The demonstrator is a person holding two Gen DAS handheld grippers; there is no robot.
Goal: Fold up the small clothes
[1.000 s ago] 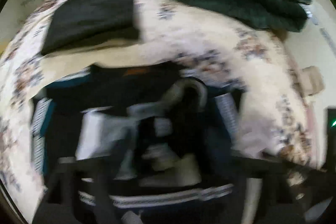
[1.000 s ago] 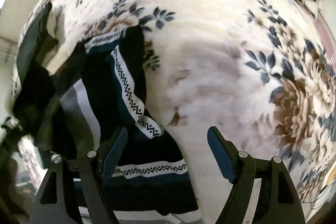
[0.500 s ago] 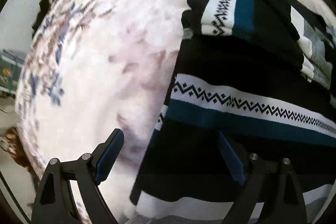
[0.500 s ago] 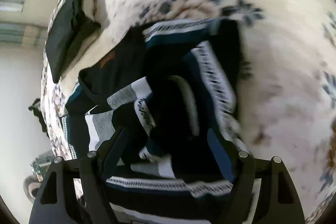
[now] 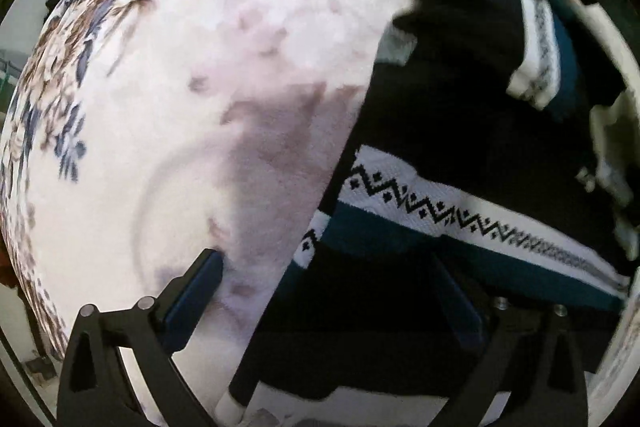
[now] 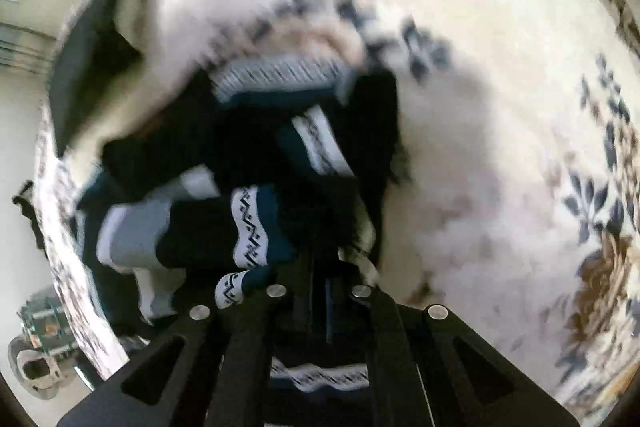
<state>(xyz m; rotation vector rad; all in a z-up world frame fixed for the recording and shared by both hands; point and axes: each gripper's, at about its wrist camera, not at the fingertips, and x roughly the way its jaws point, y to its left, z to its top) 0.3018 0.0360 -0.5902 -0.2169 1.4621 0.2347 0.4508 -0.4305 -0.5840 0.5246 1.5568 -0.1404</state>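
The sweater (image 5: 460,131) is lying rumpled on the floral blanket (image 5: 200,75), a soft, limp knit that looks light and will be sagging wherever it is not held, so an edge or hem band is the place to be pinching it. The left gripper (image 5: 328,291) is standing open, one finger over bare blanket and the other over the dark knit. The right gripper (image 6: 320,291) is clamping a bunch of the sweater (image 6: 248,227); half a second ago its jaws were wide apart over the cloth, and the left has been drawing in lower
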